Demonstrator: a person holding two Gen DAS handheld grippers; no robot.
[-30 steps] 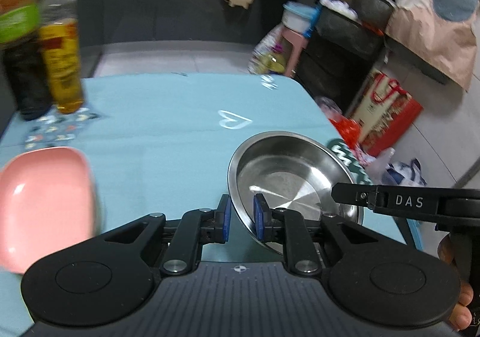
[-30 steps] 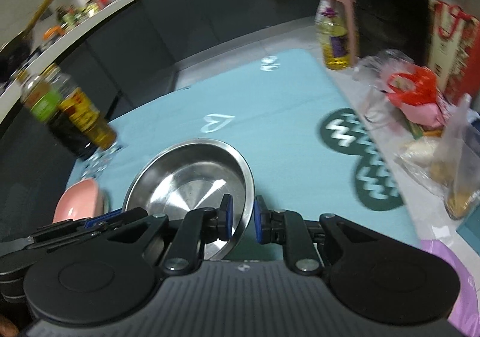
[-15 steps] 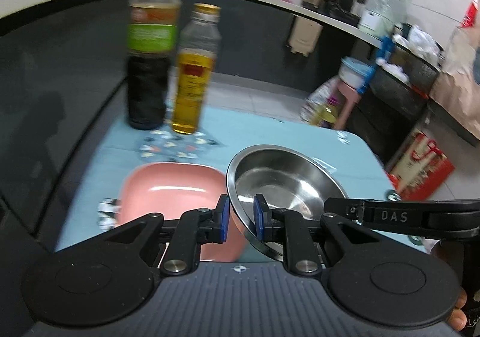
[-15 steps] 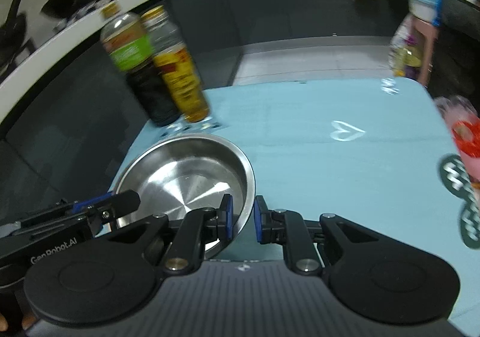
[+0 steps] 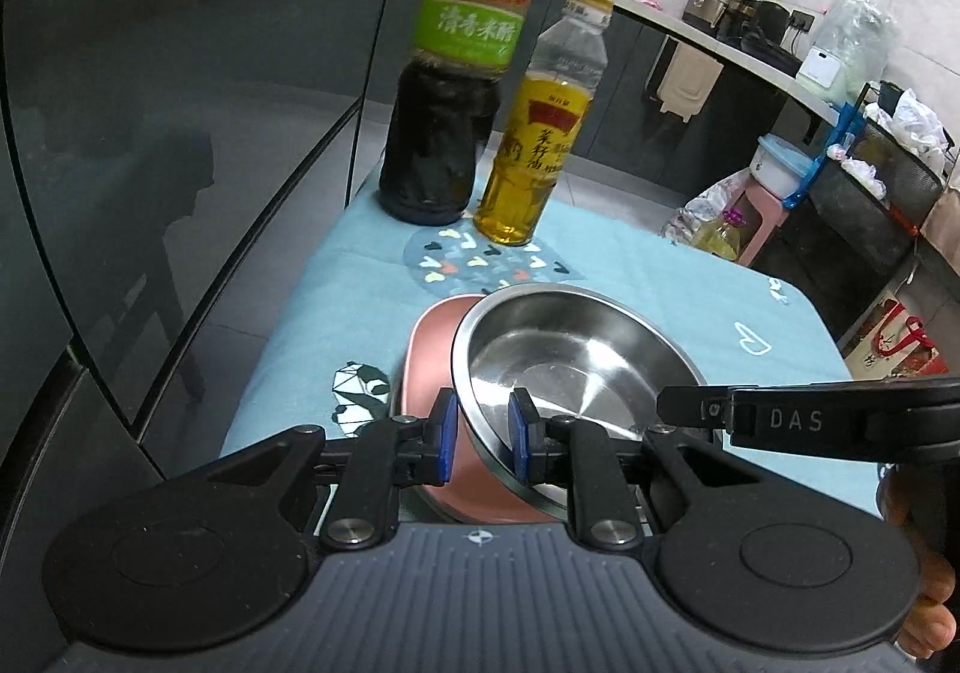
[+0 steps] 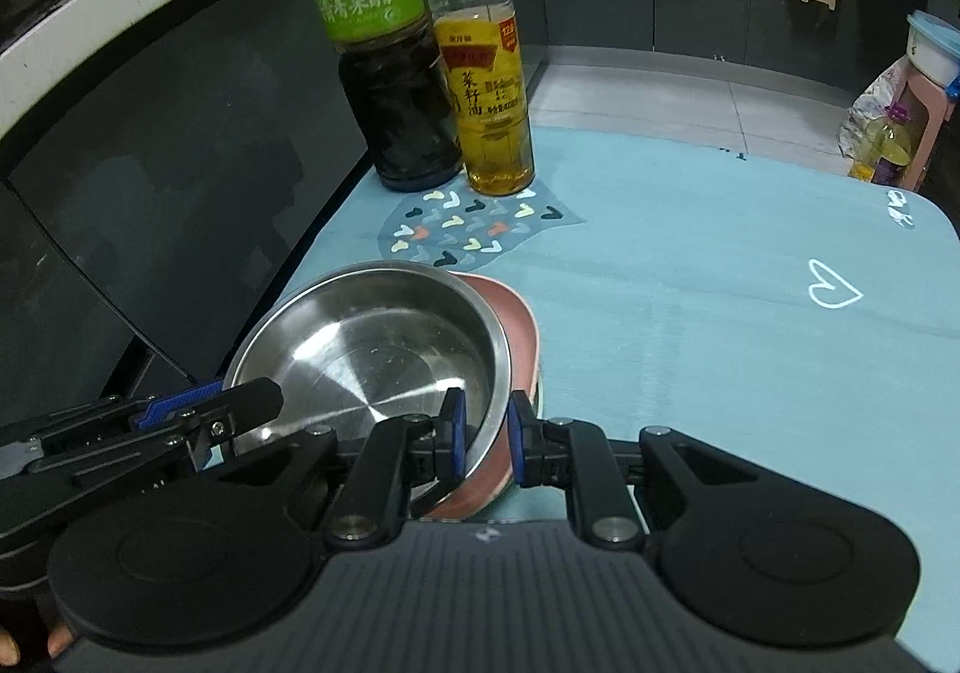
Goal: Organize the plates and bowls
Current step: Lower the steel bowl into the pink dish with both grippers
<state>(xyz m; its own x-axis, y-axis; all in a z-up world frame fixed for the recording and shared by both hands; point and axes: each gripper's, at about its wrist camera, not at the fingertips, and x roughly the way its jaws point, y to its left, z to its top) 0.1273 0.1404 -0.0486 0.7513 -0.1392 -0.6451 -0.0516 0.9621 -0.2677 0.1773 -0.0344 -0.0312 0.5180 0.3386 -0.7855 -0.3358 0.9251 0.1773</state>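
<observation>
A round steel bowl [image 5: 576, 349] sits over a pink square plate [image 5: 429, 367] near the left edge of the teal table mat. My left gripper [image 5: 483, 433] is shut on the bowl's left rim. My right gripper [image 6: 486, 433] is shut on the bowl's right rim; the bowl [image 6: 366, 349] and the plate [image 6: 519, 337] under it show in the right wrist view too. The plate is mostly hidden by the bowl. I cannot tell whether the bowl rests on the plate or hangs just above it.
A dark vinegar bottle [image 5: 444, 103] and a yellow oil bottle [image 5: 537, 145] stand just behind the plate on a heart-patterned patch. The teal mat [image 6: 720, 313] stretches to the right. A dark glass wall [image 5: 150, 163] runs along the table's left edge.
Both grippers carried the steel bowl leftward across the mat, from beside the pink plate to directly over it, closer to the two bottles.
</observation>
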